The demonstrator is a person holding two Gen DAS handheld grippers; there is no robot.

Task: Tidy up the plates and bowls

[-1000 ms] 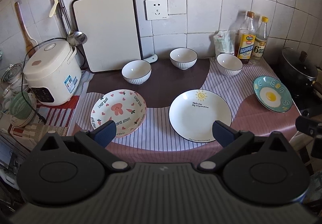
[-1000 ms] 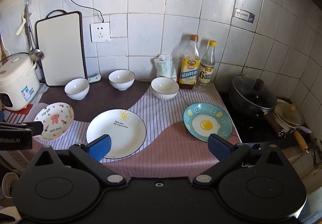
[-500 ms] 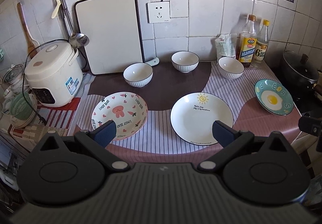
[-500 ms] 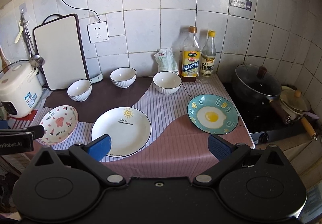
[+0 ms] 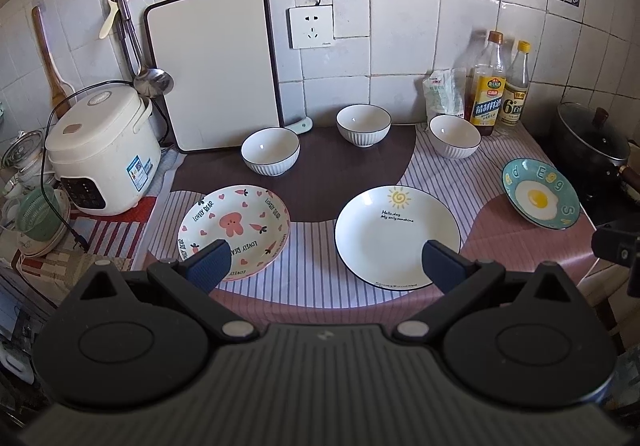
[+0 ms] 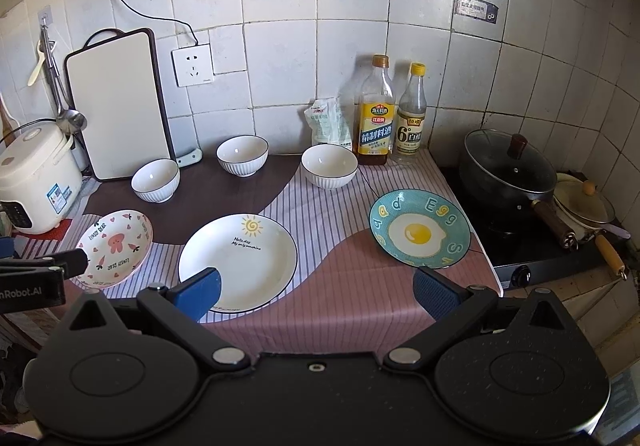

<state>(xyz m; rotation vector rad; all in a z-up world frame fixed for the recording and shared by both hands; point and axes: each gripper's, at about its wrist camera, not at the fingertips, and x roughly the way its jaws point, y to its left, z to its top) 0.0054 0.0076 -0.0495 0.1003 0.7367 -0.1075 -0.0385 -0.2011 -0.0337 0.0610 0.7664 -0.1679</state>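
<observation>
Three plates lie on the counter: a pink bear plate (image 5: pixel 234 228) (image 6: pixel 116 246) at left, a white sun plate (image 5: pixel 398 236) (image 6: pixel 240 262) in the middle, a teal egg plate (image 5: pixel 540 197) (image 6: pixel 420 234) at right. Three white ribbed bowls (image 5: pixel 271 150) (image 5: pixel 363 124) (image 5: pixel 455 135) stand apart behind them; they also show in the right wrist view (image 6: pixel 156 179) (image 6: pixel 242 154) (image 6: pixel 329 165). My left gripper (image 5: pixel 326 266) is open and empty above the counter's front edge, between the pink and white plates. My right gripper (image 6: pixel 316 292) is open and empty, in front of the white and teal plates.
A rice cooker (image 5: pixel 104 153) stands at left with a cutting board (image 5: pixel 216 65) leaning on the wall. Two bottles (image 6: pixel 376 113) (image 6: pixel 412 117) and a bag (image 6: pixel 330 123) stand at the back. A lidded pan (image 6: pixel 508 169) sits on the stove at right.
Both grippers have drawn back and risen a little, so the counter looks slightly farther. The plates and bowls have not moved. Both grippers stay open.
</observation>
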